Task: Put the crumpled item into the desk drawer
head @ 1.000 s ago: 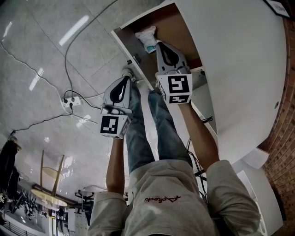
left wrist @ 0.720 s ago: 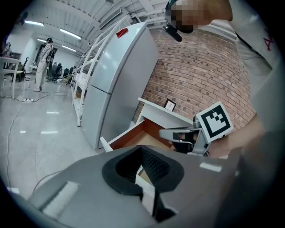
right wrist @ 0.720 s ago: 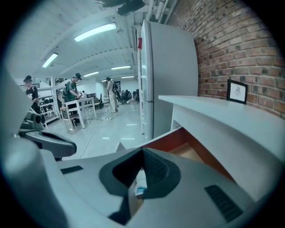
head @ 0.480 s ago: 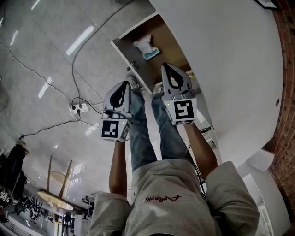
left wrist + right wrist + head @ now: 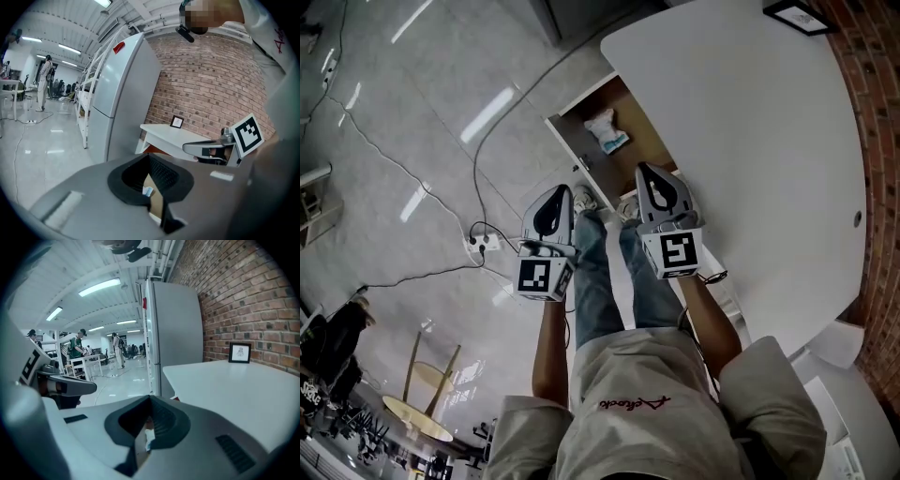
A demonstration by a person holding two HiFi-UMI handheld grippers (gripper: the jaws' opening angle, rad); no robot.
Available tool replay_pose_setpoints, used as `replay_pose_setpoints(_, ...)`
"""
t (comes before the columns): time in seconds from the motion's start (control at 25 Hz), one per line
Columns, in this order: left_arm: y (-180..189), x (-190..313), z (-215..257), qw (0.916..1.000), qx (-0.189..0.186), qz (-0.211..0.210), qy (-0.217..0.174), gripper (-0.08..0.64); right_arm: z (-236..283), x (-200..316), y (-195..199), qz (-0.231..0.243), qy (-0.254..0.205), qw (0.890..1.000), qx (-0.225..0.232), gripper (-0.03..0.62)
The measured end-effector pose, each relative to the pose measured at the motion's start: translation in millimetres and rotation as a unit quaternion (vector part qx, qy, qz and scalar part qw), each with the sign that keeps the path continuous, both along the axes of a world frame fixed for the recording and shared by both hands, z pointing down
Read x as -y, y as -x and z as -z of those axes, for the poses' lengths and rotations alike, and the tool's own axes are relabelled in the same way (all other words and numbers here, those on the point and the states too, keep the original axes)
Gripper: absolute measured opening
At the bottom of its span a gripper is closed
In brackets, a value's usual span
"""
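Since the crumpled item (image 5: 607, 129) already lies inside the open drawer (image 5: 649, 142), toward the end farthest from the person and touched by neither tool, the placing looks done and the step in hand is most likely the withdrawal. To do it well, both tools should lift straight away from the drawer's white front and from the edge of the worktop (image 5: 750, 122) without catching either, so that nothing is nudged back out. If the drawer is to be shut afterwards, a flat, even push on the front would suit better than a poke at one corner. The left hand-held gripper (image 5: 560, 190) has its jaws brought together on nothing, and the right hand-held gripper (image 5: 646, 170) is likewise fully closed and empty. Each one's own view shows only the drawer's wood and a scrap of the item through the slit below its tips. Both hang above the person's legs, short of the drawer. A second ago the right one reached into the drawer with its tips just beside the item, and the left one sat lower by the drawer's front. Since then both have risen and drawn back, the item has kept its place, and a small picture frame (image 5: 797, 16) on the worktop has come into the head view.
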State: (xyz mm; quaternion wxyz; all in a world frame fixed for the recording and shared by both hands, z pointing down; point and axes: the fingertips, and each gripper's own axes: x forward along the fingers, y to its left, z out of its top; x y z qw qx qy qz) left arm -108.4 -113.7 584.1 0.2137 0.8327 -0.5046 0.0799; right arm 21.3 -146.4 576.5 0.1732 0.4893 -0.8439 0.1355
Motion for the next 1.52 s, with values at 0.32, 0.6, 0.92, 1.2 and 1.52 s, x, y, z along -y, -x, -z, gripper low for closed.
replay_pose_setpoints(0.32,6,26,72,0.9986,0.018,0.012,-0.048,0.009,76,28,-2,0.014,-0.044,0.999,0.010,0.012)
replay_pose_setpoints(0.6,8,34,141,0.9957,0.029,0.016,-0.086,0.009,141,41,2,0.026,-0.074,0.997,0.018,0.012)
replay_pose_setpoints(0.92,21,42,218,0.9905,0.027,0.046,-0.127,0.009,206,47,5,0.041,-0.099,0.994,0.027,0.012)
replay_pose_setpoints(1.2,31,38,267,0.9854,0.036,0.055,-0.157,0.009,248,50,-2,0.041,-0.124,0.991,0.025,0.012)
replay_pose_setpoints(1.52,34,30,307,0.9785,0.043,0.068,-0.190,0.009,279,46,-13,0.040,-0.147,0.988,0.025,0.012)
